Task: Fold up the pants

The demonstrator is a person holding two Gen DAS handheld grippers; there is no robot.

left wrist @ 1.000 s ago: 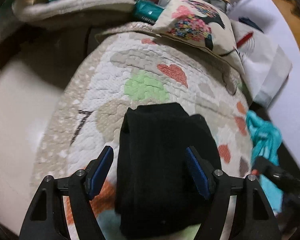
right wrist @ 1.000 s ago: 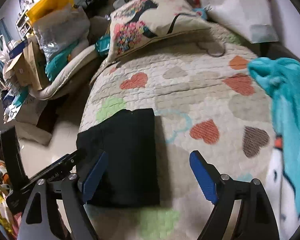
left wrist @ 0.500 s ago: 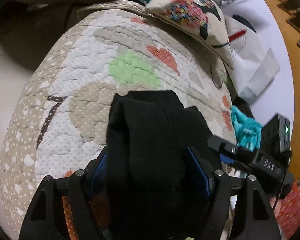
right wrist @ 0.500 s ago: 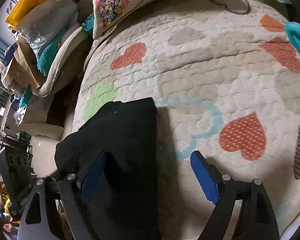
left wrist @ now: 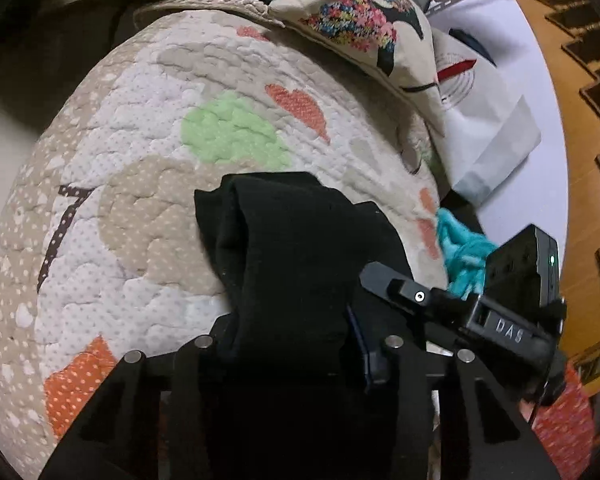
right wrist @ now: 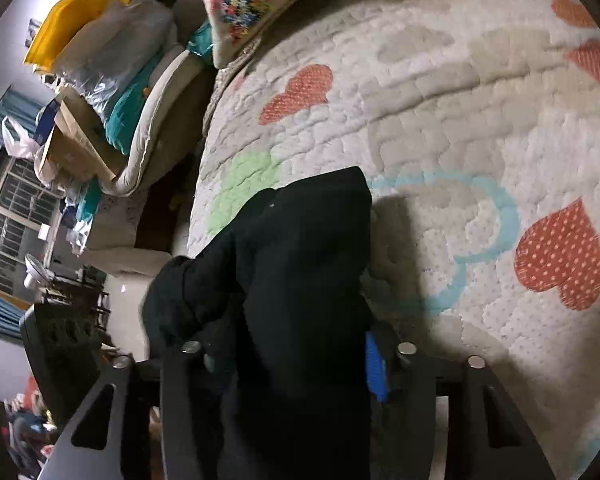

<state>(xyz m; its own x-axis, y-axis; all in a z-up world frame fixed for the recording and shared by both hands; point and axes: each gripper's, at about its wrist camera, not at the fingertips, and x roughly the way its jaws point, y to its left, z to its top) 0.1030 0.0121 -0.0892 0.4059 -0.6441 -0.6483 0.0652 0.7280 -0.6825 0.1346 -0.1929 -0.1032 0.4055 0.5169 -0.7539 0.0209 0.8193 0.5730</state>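
The folded black pants (left wrist: 296, 264) lie on a quilted bedspread (left wrist: 148, 128) with heart patches. My left gripper (left wrist: 290, 344) is shut on the near edge of the pants, the cloth bunched between the jaws. My right gripper (right wrist: 296, 356) is shut on the same pants (right wrist: 300, 264) from the other side; its blue pad (right wrist: 374, 364) shows beside the cloth. The right gripper's body also shows in the left wrist view (left wrist: 460, 304) at the right of the pants. The near part of the pants is raised off the quilt.
A patterned pillow (left wrist: 364, 28) and white bags (left wrist: 488, 120) lie at the far end of the bed. A teal cloth (left wrist: 460, 248) lies at the right. Boxes and bags (right wrist: 80, 92) are piled left of the bed beyond its edge.
Both grippers went from open around the pants to shut on them. The near edge of the pants has bunched and lifted off the quilt.
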